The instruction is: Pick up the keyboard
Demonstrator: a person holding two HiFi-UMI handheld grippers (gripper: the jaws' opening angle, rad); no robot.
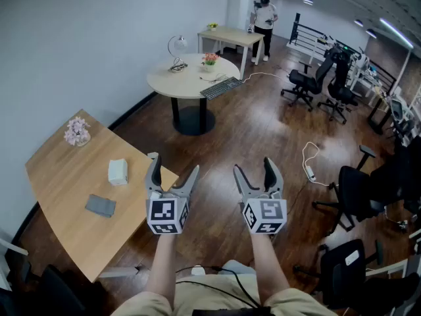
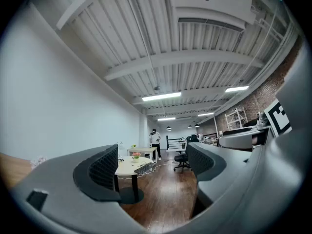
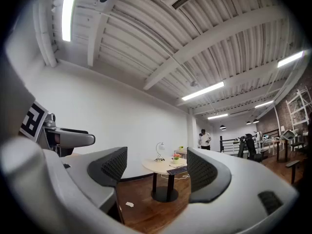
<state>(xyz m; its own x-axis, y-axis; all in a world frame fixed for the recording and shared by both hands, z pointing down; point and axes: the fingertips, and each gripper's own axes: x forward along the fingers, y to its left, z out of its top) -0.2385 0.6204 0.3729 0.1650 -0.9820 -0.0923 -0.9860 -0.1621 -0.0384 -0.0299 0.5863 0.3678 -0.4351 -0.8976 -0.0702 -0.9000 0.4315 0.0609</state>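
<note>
Keyboard (image 1: 221, 87) beyond left tool (image 1: 174, 164), right tool (image 1: 253, 166)

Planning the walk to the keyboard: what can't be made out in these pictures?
Keyboard: too small in every view to read its keys.
Right gripper view: its right end goes behind a jaw.
Cable, head view: too thin to tell where it ends.
Grey flat thing on the near desk, head view: too small to identify.

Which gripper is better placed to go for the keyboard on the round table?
Left, only slightly. Both grippers are open, empty and far from the keyboard; the left gripper has it centred between its jaws, the right gripper nearer one jaw.
</note>
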